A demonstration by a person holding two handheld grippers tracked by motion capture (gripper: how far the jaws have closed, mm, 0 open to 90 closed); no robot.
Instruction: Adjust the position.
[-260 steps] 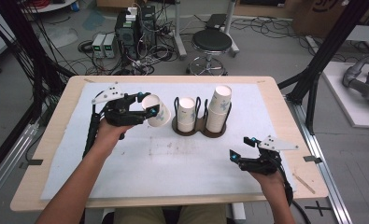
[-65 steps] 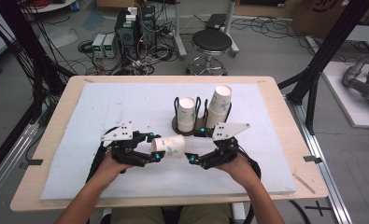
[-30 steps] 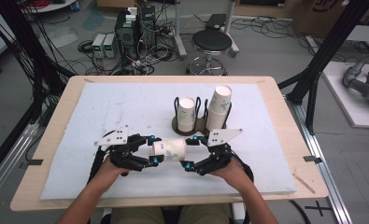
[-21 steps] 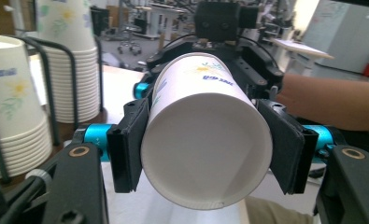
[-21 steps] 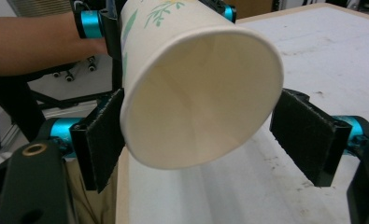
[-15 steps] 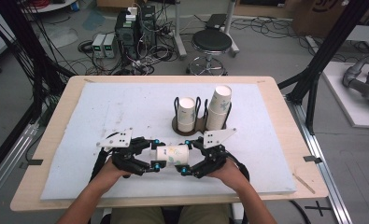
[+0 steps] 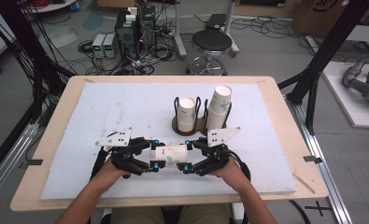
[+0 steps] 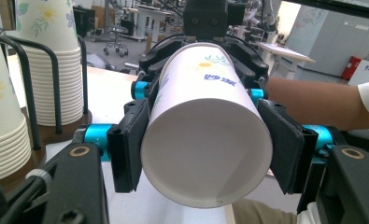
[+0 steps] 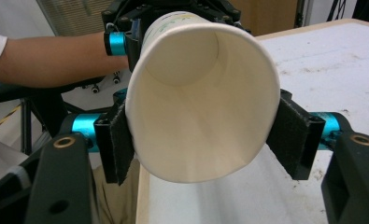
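While my left gripper (image 7: 153, 159) pinches the cup (image 7: 171, 156) & right gripper (image 7: 188, 157) has just been closing onto its other end, cup's off the rack (image 7: 191, 125) at 12 o'clock; pulling apart remains, I'd judge.

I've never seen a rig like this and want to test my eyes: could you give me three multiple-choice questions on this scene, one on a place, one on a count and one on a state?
1. Where is the held cup?
A. in the rack
B. between the two grippers, above the mat
C. on the floor

2. How many stacks of cups stand in the rack?
A. one
B. two
C. four

3. How does the held cup lie?
A. upright
B. on its side
C. crushed flat

Answers:
1 B: the left gripper and the right gripper clamp its ends, and the right one's jaws have just been closing on it.
2 B: a short stack stands beside a tall stack.
3 B: its ends face the grippers.
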